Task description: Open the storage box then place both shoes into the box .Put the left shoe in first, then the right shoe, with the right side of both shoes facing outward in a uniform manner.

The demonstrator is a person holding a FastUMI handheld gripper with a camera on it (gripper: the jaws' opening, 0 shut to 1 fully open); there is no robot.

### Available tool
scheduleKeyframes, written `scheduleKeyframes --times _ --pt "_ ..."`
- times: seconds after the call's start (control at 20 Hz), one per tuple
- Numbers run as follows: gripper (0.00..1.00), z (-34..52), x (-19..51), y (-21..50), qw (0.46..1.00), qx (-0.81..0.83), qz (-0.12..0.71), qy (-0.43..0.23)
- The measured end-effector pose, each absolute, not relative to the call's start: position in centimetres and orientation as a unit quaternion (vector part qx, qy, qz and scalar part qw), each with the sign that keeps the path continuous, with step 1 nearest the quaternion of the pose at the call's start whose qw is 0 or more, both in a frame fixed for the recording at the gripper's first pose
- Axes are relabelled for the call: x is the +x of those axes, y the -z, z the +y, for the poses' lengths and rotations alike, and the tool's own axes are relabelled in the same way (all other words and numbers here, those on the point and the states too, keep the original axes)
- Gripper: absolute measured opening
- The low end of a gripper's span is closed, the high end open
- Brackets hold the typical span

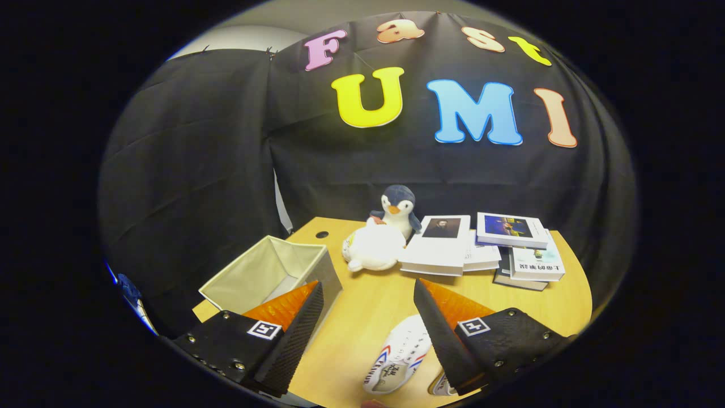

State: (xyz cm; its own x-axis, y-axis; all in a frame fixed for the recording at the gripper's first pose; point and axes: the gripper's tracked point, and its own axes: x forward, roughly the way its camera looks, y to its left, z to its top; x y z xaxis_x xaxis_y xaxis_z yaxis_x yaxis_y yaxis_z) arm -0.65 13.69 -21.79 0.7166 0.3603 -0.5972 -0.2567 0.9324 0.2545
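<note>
On the table, seen from the gripper, its fingers spread wide and empty. One white shoe lies between them, another peeks beside it. Left of them, the storage box stands open, apparently empty; both shoes remain to place.

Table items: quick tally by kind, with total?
Storage box, open: 1
Shoes: 2, one between the open tool's fingers, one mostly hidden behind the right finger
Plush toys: 2, penguin, white plush
Books: at least 4, stack beside stack
Total: at least 9
</note>
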Motion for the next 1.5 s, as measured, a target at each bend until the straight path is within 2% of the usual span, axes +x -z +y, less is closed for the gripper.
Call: scheduleKeyframes --times 0.25,0.8,1.05,1.15,1.25,1.4,1.5 --pt "0.98 11.1 -2.0 27.6 0.905 0.088 0.39 -0.146" --pt "0.98 10.5 -5.8 36.7 0.829 0.173 0.516 -0.129" --pt "0.98 10.0 -7.5 40.0 0.81 0.146 0.556 -0.122" --pt "0.87 10.0 -8.4 41.0 0.796 0.148 0.575 -0.115" --pt "0.86 10.0 -8.2 41.4 0.796 0.152 0.576 -0.109" --pt "0.48 9.9 -8.7 42.4 0.784 0.156 0.594 -0.093" --pt "0.48 9.8 -8.7 42.5 0.779 0.176 0.596 -0.086"
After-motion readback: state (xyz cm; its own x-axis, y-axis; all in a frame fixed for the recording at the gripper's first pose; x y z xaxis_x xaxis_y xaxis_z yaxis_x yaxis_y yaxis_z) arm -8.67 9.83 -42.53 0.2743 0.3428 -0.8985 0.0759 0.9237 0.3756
